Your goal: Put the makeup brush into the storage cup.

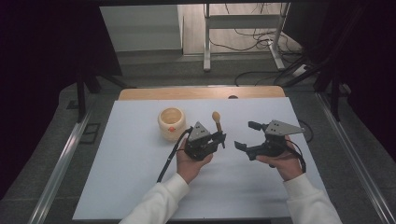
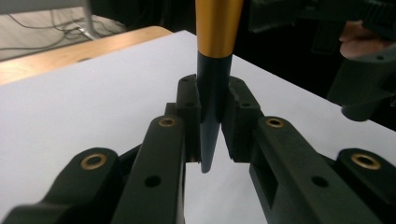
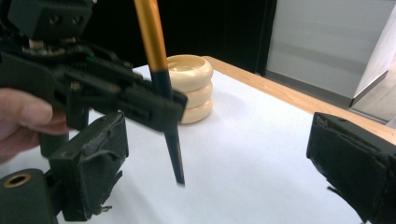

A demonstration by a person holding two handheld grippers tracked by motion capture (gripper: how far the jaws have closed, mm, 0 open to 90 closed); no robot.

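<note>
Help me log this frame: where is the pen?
High view, centre: the pen stands upright in the left gripper, right of the cream pot.

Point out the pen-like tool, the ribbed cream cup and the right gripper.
Pen-like tool [image 2: 213, 88]: left gripper view, dark lower shaft clamped between the jaws.
Ribbed cream cup [image 1: 171, 125]: high view, outer wall.
Right gripper [image 1: 248, 135]: high view, gap between its open fingertips.

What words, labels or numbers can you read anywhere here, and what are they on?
None: no text can be read.
Pen, gold barrel and dark tip, held in the left tool: plain.
Cream holder: a small orange mark, too small to read.
Right tool and white tabletop: unmarked.
</note>
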